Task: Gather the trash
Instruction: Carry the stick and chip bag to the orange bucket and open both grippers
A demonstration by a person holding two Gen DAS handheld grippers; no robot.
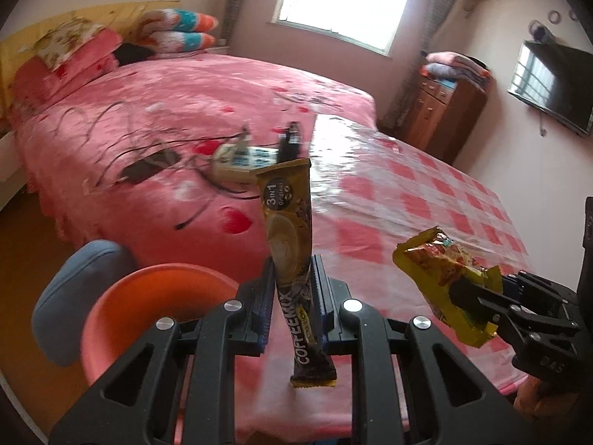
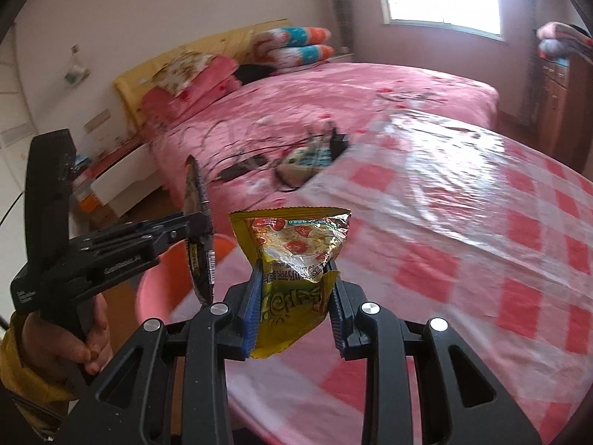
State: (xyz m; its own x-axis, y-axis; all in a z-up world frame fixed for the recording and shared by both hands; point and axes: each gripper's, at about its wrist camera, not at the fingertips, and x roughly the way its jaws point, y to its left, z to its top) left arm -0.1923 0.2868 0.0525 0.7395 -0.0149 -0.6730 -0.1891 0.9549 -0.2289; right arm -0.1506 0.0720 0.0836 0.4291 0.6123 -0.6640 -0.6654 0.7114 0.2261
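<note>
Glossy foil wrapper; shiny plastic tablecloth

The orange bin sits half behind the left tool, its lower rim cut off. Small print on the yellow snack wrapper is too crumpled to read. The checked table blurs toward its far edge. The person's left hand is partly cut off.

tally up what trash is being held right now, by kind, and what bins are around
Coffee mix sachet: 1, clamped in the left gripper
Yellow snack wrapper: 1, clamped in the right gripper
Pink basin: 1, beside the table
Total: 3
</note>
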